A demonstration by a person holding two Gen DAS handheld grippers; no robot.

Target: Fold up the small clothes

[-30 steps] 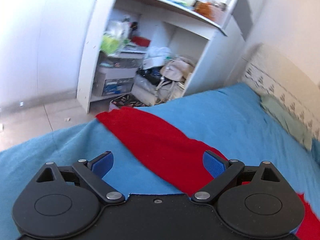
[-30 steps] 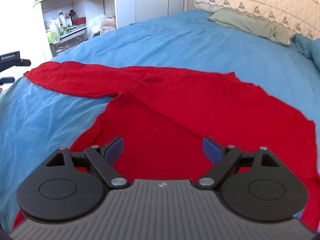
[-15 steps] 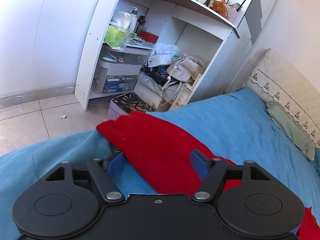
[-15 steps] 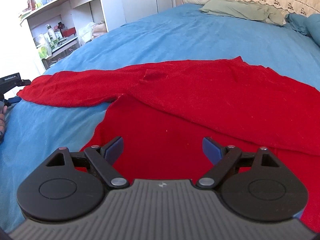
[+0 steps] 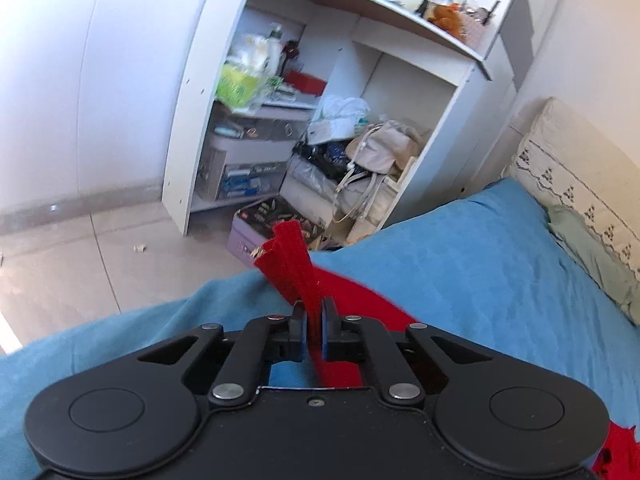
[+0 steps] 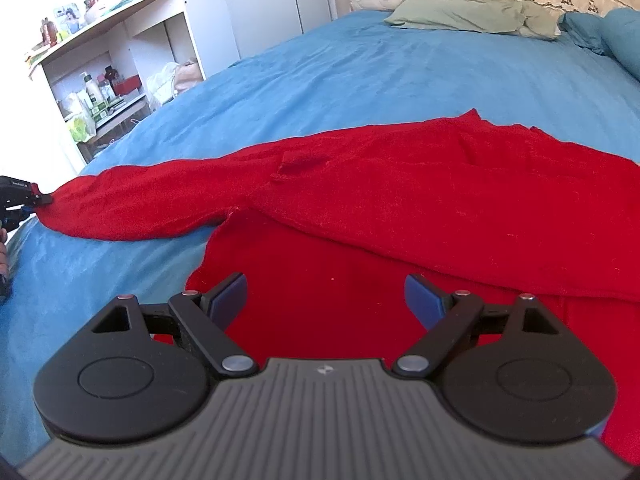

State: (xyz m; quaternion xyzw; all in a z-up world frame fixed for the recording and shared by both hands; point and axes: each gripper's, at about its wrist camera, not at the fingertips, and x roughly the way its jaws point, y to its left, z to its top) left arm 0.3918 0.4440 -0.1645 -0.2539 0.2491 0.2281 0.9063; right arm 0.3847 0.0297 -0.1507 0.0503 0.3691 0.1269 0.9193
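Since a second ago, the left hand-held gripper (image 5: 314, 320) has just been closing its jaws, and they now pinch the cuff end of the red garment's sleeve (image 5: 292, 268), whose bunched tip sticks up past the fingertips. Seen from the right wrist, the red garment (image 6: 420, 208) lies flat on the blue bed (image 6: 360, 72), its sleeve running long toward the left edge of the bed, where the left hand-held gripper grips it. Just ahead of the right hand-held gripper (image 6: 325, 298), spread wide over the garment's body, the cloth lies between its fingers untouched. Beyond the left one stands a cluttered white shelf unit (image 5: 320, 100).
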